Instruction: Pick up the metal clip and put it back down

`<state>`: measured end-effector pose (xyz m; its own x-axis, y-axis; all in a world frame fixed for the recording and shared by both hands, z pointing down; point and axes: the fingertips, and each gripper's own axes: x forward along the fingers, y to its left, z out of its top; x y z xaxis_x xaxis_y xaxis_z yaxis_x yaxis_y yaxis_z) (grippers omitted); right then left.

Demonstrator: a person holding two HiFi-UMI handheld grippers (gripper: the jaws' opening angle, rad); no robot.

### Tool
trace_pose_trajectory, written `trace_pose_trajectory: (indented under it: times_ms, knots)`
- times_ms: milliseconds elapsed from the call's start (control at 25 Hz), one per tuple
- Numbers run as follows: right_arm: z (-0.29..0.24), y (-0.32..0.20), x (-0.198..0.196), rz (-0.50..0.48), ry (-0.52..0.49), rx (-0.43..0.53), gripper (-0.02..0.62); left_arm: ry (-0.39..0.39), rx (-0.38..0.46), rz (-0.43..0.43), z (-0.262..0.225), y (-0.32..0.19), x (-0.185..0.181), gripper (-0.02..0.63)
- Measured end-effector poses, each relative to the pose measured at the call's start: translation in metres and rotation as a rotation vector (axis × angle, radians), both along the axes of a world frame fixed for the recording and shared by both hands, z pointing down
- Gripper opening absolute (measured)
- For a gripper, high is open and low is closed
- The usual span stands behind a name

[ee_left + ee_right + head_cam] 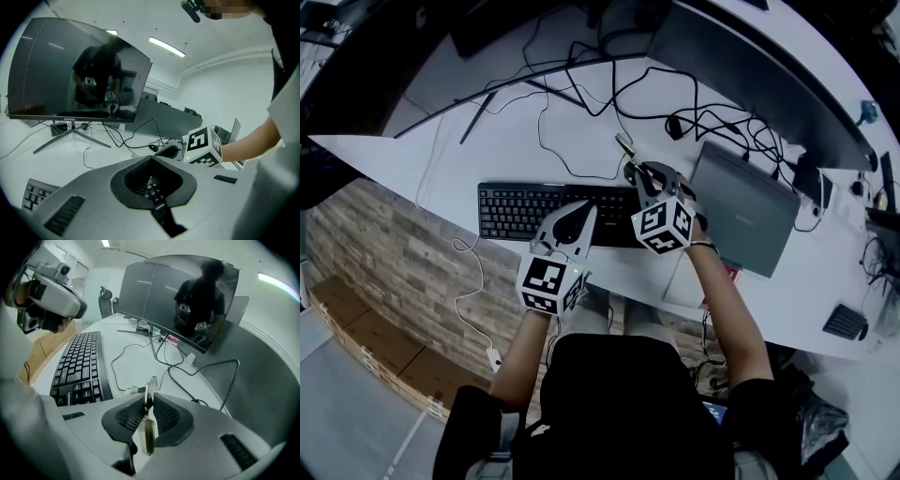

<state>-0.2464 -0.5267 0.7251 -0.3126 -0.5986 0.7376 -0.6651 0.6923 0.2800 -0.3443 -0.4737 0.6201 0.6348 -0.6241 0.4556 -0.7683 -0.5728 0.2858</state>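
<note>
The metal clip (149, 434) is a thin silvery strip standing on edge between the pads of my right gripper (148, 401), which is shut on it. Its tip (152, 383) pokes out past the fingertips, above the white desk. In the head view the clip (624, 145) sticks out ahead of my right gripper (639, 171), just beyond the keyboard's far right corner. My left gripper (584, 211) hovers over the keyboard's right half with its jaws together and nothing in them. In the left gripper view the closed jaws (151, 165) show only keyboard keys beneath them.
A black keyboard (520, 211) lies across the white desk (497, 141). Black cables (581, 89) snake behind it toward a curved monitor (759, 66). A grey closed laptop (745, 206) lies to the right of my right gripper. The desk's near edge runs beneath the grippers.
</note>
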Motion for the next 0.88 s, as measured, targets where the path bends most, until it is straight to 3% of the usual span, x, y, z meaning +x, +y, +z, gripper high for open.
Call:
trace_pose_trajectory:
  times_ms: [600, 880]
  knots:
    - [0.009, 0.015, -0.007, -0.048, -0.04, -0.067, 0.103, -0.001, -0.02, -0.019, 0.007, 0.007, 0.0, 0.009]
    - [0.002, 0.016, -0.007, -0.061, -0.06, -0.059, 0.109, 0.002, -0.012, -0.022, 0.004, 0.008, 0.005, 0.009]
